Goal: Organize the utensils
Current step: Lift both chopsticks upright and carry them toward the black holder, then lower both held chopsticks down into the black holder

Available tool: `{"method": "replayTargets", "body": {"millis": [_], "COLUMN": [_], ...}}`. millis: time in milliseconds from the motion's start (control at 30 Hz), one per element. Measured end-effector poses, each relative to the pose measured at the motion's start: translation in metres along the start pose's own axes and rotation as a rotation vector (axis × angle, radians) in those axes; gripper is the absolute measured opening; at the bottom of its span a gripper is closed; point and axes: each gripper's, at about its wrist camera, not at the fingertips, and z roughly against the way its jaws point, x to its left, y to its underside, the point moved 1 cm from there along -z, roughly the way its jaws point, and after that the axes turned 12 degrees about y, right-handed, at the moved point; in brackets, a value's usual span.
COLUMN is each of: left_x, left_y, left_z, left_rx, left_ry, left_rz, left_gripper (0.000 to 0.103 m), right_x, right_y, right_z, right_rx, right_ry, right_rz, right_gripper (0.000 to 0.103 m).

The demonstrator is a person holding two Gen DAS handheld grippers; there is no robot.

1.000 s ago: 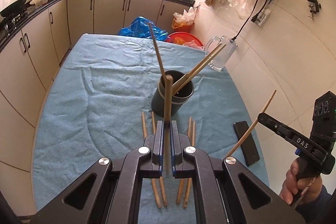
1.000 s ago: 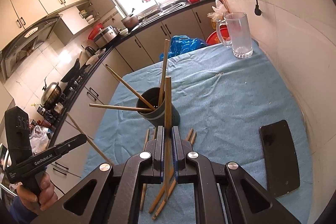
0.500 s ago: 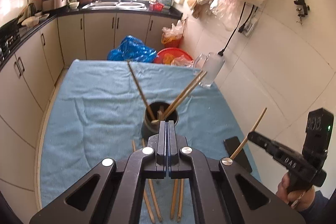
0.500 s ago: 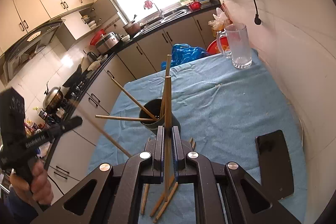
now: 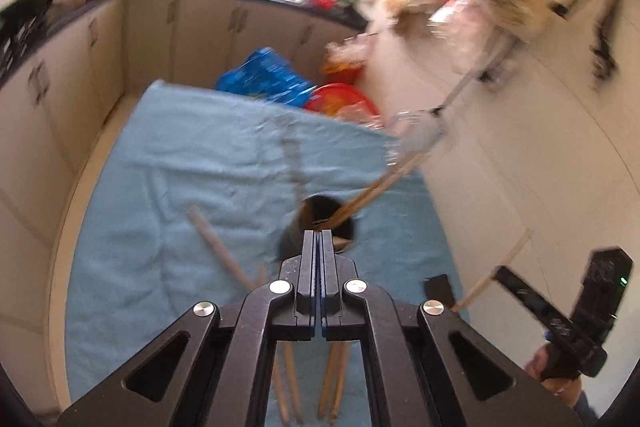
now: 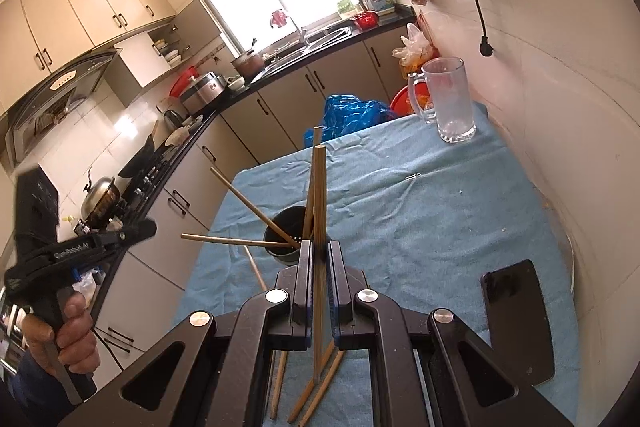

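A dark cup (image 5: pixel 298 241) (image 6: pixel 280 227) stands on the blue cloth with three chopsticks (image 6: pixel 244 197) leaning out of it. My left gripper (image 5: pixel 317 235) (image 6: pixel 149 227) is shut and empty, hanging just short of the cup in a blurred view. One chopstick (image 5: pixel 216 243) (image 6: pixel 253 267) slants outside the cup on its left. My right gripper (image 6: pixel 319 247) (image 5: pixel 502 271) is shut on an upright chopstick (image 6: pixel 319 195) (image 5: pixel 494 275), near the cup. Several loose chopsticks (image 5: pixel 290 383) (image 6: pixel 304 387) lie on the cloth under both grippers.
A black phone (image 6: pixel 516 319) (image 5: pixel 438 287) lies on the cloth to the right. A glass mug (image 6: pixel 448 99) stands at the far right corner by the tiled wall. Kitchen cabinets run along the left, and a blue bag (image 6: pixel 352 113) sits past the table's far edge.
The left gripper no longer holds its chopstick; that stick now slants beside the cup. The left gripper has lifted and swung, blurring its view. The right gripper has barely moved.
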Motion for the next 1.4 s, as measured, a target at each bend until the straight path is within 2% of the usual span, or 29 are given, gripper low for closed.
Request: {"method": "replayTargets", "body": {"millis": [67, 100, 233, 300, 367, 500, 733, 833, 867, 900, 967, 1167, 1233, 1400], "left_x": [0.033, 0.045, 0.1, 0.119, 0.134, 0.154, 0.164, 0.157, 0.154, 0.152, 0.15, 0.144, 0.138, 0.107], "left_y": [0.004, 0.004, 0.01, 0.012, 0.013, 0.011, -0.006, -0.012, -0.013, -0.011, -0.008, 0.01, 0.013, 0.023], "left_z": [-0.007, -0.014, -0.053, -0.079, -0.102, -0.136, -0.182, -0.192, -0.193, -0.195, -0.193, -0.158, -0.135, -0.075], "left_rx": [0.024, 0.041, 0.126, 0.181, 0.219, 0.263, 0.327, 0.333, 0.328, 0.334, 0.317, 0.237, 0.188, 0.065], "left_ry": [-0.034, -0.039, -0.048, -0.076, -0.065, -0.14, -0.23, -0.266, -0.288, -0.291, -0.292, -0.201, -0.152, -0.094], "left_rz": [0.085, 0.121, 0.309, 0.383, 0.436, 0.493, 0.467, 0.415, 0.393, 0.381, 0.348, 0.316, 0.298, 0.215], "left_gripper": [0.004, 0.01, 0.023, 0.025, 0.026, 0.027, 0.028, 0.026, 0.013, 0.007, 0.006, 0.006, 0.006, 0.006], "right_x": [-0.003, -0.004, -0.006, -0.007, -0.006, -0.01, -0.02, -0.022, -0.023, -0.024, -0.024, -0.02, -0.016, -0.004], "right_y": [0.0, 0.0, 0.001, 0.002, 0.003, 0.004, 0.006, 0.006, 0.007, 0.007, 0.008, 0.008, 0.007, 0.004], "right_z": [-0.001, -0.001, -0.004, -0.006, -0.006, -0.004, 0.002, 0.005, 0.005, 0.006, 0.005, 0.003, 0.001, -0.004], "right_rx": [0.002, 0.004, 0.018, 0.024, 0.027, 0.027, 0.024, 0.022, 0.022, 0.024, 0.026, 0.034, 0.037, 0.039], "right_ry": [0.006, 0.01, 0.026, 0.035, 0.044, 0.069, 0.119, 0.132, 0.135, 0.137, 0.139, 0.124, 0.113, 0.074], "right_rz": [-0.01, -0.015, -0.023, -0.026, -0.028, -0.037, -0.065, -0.076, -0.08, -0.083, -0.084, -0.076, -0.068, -0.041], "right_gripper": [0.007, 0.007, 0.007, 0.007, 0.007, 0.007, 0.007, 0.007, 0.007, 0.007, 0.007, 0.007, 0.007, 0.007]}}
